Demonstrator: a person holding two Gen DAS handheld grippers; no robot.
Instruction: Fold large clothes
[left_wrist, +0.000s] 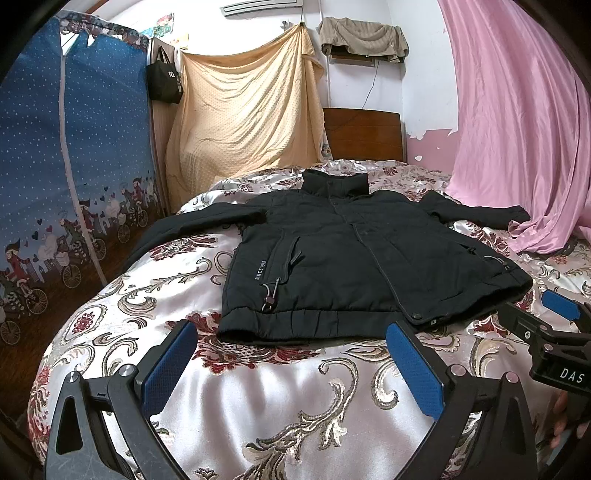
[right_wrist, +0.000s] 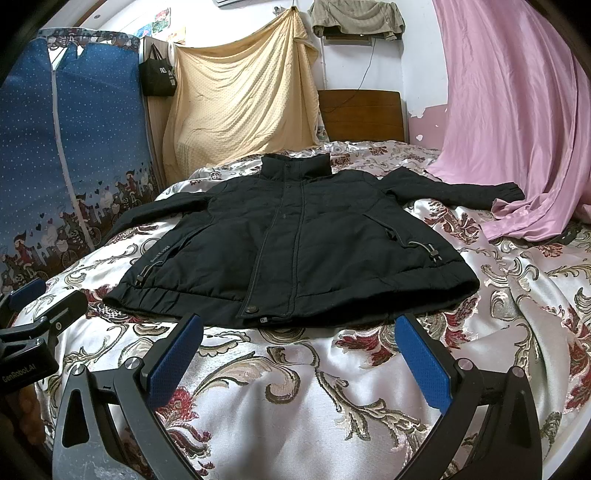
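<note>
A black padded jacket (left_wrist: 354, 258) (right_wrist: 295, 243) lies flat and face up on the bed, zipped, collar toward the headboard, both sleeves spread out sideways. My left gripper (left_wrist: 291, 334) hovers open just short of the jacket's hem, left of its zip, nothing between its blue pads. My right gripper (right_wrist: 299, 325) is open too, just before the hem near the zip's bottom snap. Each gripper shows in the other's view: the right one at the right edge (left_wrist: 554, 317), the left one at the left edge (right_wrist: 29, 306).
The bed carries a shiny floral bedspread (left_wrist: 258, 398) (right_wrist: 295, 406). A pink curtain (left_wrist: 517, 147) drapes onto the bed by the jacket's right sleeve. A blue fabric wardrobe (left_wrist: 74, 184) stands left, a wooden headboard (left_wrist: 362, 133) behind.
</note>
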